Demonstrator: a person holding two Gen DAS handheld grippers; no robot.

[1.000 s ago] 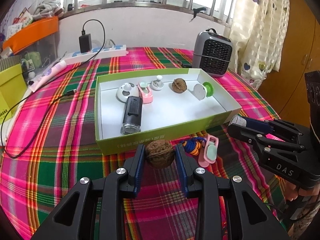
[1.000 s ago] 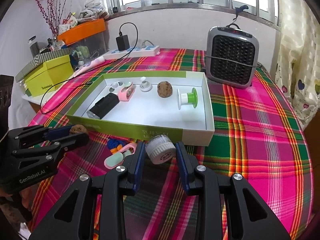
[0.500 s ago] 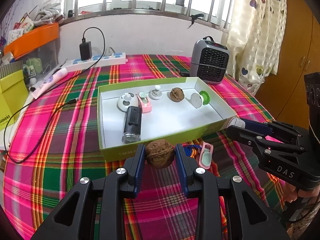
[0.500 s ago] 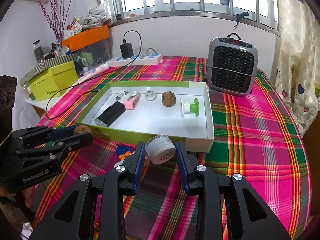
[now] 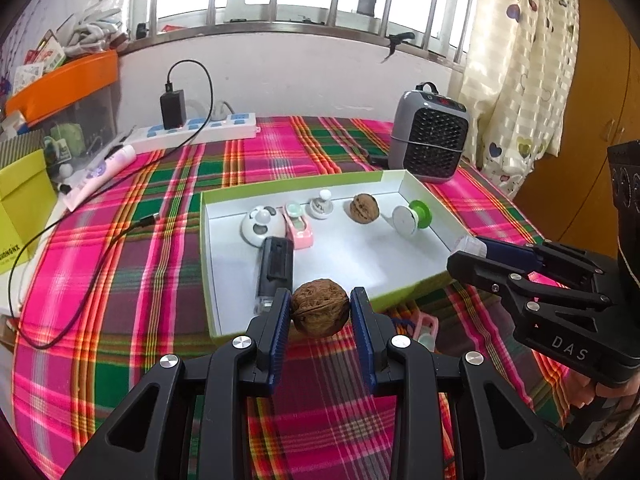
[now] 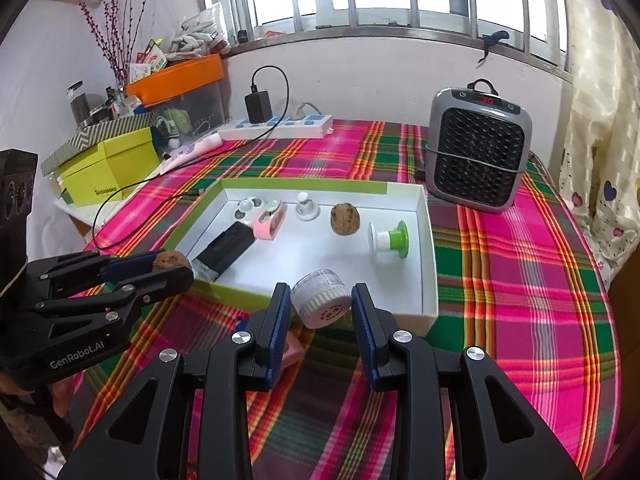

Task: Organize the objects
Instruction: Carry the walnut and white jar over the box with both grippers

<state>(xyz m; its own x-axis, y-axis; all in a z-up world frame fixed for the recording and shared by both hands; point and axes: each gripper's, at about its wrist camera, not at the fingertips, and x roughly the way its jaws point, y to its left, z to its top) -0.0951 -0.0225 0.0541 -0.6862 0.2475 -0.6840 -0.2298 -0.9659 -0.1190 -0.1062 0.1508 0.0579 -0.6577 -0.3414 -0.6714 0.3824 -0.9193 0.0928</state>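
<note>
Two things are held above the near wall of the green box (image 5: 312, 184): a walnut (image 5: 319, 312) pinched in the jaws of the left gripper (image 5: 319, 314), and a small white ribbed-lid jar (image 6: 322, 304) clamped by the right gripper (image 6: 320, 306). Inside the box lie another walnut (image 5: 364, 208), a green-and-white spool (image 6: 390, 238) and a black device (image 5: 275, 270). Behind the box stands a grey heater (image 6: 478, 156) on the plaid-covered table (image 6: 520, 264).

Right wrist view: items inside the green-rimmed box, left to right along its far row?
White round gadget → pink tape-like holder → white knob on round base → walnut → white-and-green spool. The black rectangular device overlaps the first two, nearer the camera, so it is left out.
</note>
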